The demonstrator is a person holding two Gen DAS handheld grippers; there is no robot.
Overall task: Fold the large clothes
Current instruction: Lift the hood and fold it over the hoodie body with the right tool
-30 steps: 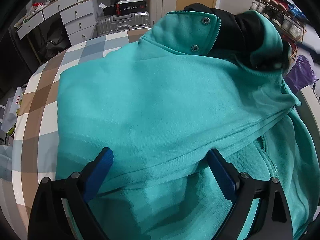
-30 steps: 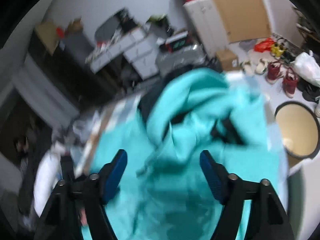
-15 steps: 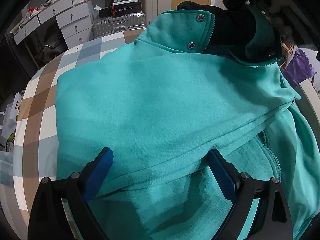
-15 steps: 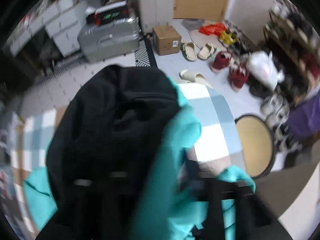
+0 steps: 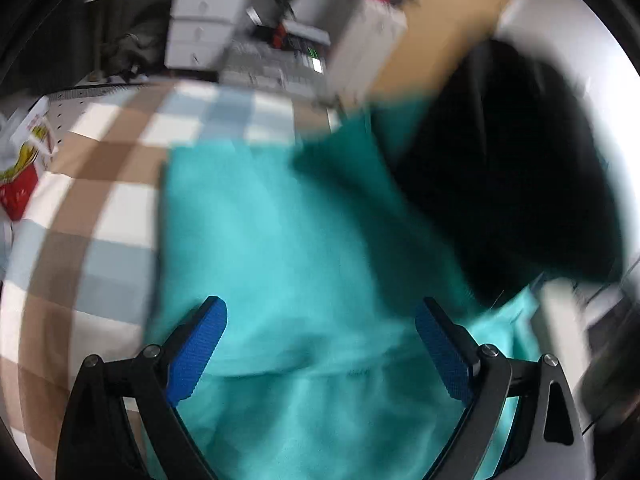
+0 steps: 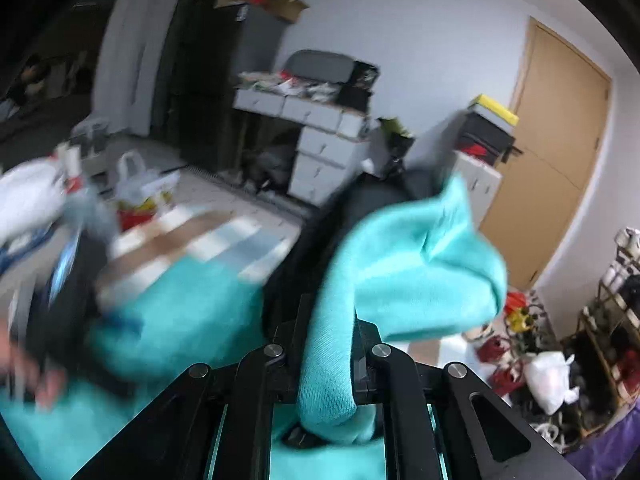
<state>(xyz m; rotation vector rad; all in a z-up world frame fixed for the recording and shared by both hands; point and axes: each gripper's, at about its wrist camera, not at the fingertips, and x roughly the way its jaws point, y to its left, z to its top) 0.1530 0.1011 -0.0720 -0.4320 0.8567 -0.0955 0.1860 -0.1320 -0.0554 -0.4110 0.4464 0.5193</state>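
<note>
Lengthwise, teal jacket (image 5: 280, 240) toward drawers (image 5: 200, 20)

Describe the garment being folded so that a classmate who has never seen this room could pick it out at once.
Find the table with the brown, white and blue checked cloth. Spread across it lies a teal jacket, one bunch of it pinched in the right gripper. Its black lining sets it apart from the white bags nearby.
</note>
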